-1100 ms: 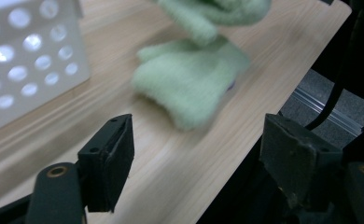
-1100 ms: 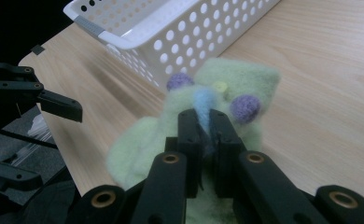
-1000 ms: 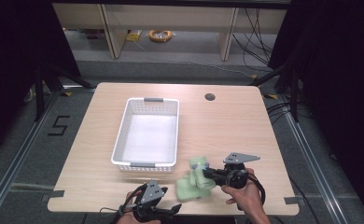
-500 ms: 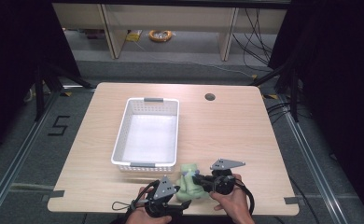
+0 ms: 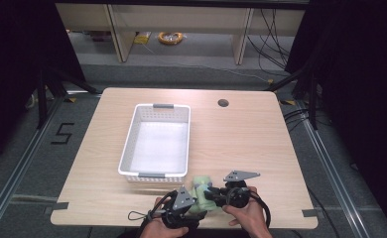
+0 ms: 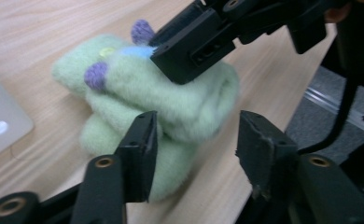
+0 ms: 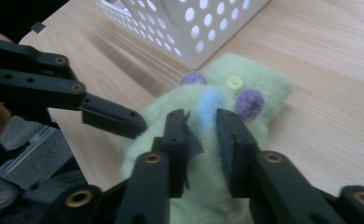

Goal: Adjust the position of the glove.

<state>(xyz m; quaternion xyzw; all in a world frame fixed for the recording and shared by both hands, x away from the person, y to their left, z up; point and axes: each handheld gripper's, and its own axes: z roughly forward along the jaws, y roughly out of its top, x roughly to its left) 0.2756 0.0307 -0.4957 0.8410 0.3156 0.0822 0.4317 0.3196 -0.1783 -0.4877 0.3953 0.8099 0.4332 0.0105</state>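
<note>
A pale green plush toy [image 5: 200, 184] with purple tufts, a blue patch and a yellow button lies on the wooden table near its front edge. My right gripper [image 7: 201, 123] pinches a fold of the toy [image 7: 259, 88] from above; its jaws have just been opening a little, with plush still filling the narrow gap. My left gripper [image 6: 196, 135] straddles the toy's lower end [image 6: 189, 107]. Its jaws have just been closing: one jaw touches the fleece, the other stands apart from it. In the high view both grippers meet at the toy, left gripper [image 5: 194, 206] and right gripper [image 5: 209, 194].
A white perforated basket [image 5: 154, 174] stands empty just behind the toy, its wall [image 7: 208, 28] close to the toy. A round cable hole [image 5: 223, 103] sits at the table's far right. The front edge lies right under both hands.
The right gripper has carried the toy leftward and down toward the front edge. The left gripper has moved right until its jaws straddle the toy.
</note>
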